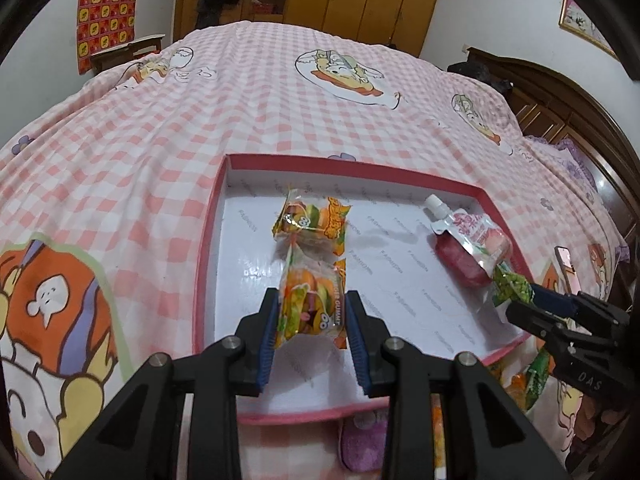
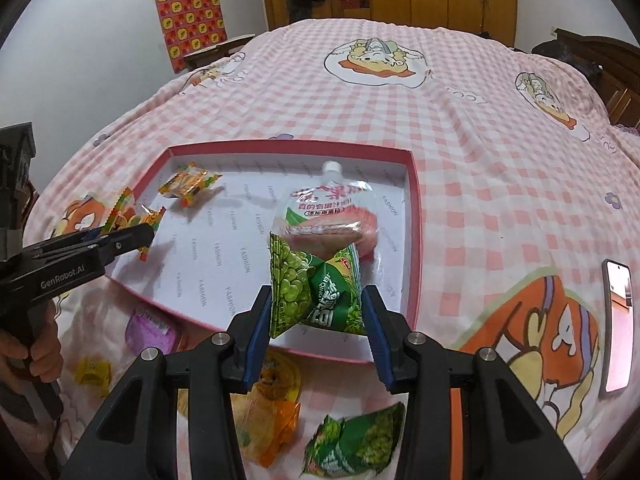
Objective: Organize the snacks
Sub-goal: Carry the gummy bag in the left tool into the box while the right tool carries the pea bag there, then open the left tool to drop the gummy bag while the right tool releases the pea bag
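Left gripper (image 1: 312, 322) pinches crinkly gummy pack (image 1: 310, 304); right gripper (image 2: 316, 312) pinches glossy pea bag (image 2: 316, 292), both over shallow pink-rimmed tray (image 2: 416, 216); tray's white middle lies bare.

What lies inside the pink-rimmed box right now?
Inside the box: one burger gummy packet and a pink jelly pouch, whose lower end is hidden behind the held green pea packet.

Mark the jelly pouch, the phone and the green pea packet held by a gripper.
jelly pouch (image 2: 320, 208): right wrist view, printed front.
phone (image 2: 618, 320): right wrist view, screen.
green pea packet (image 2: 316, 296): right wrist view, packet's middle.
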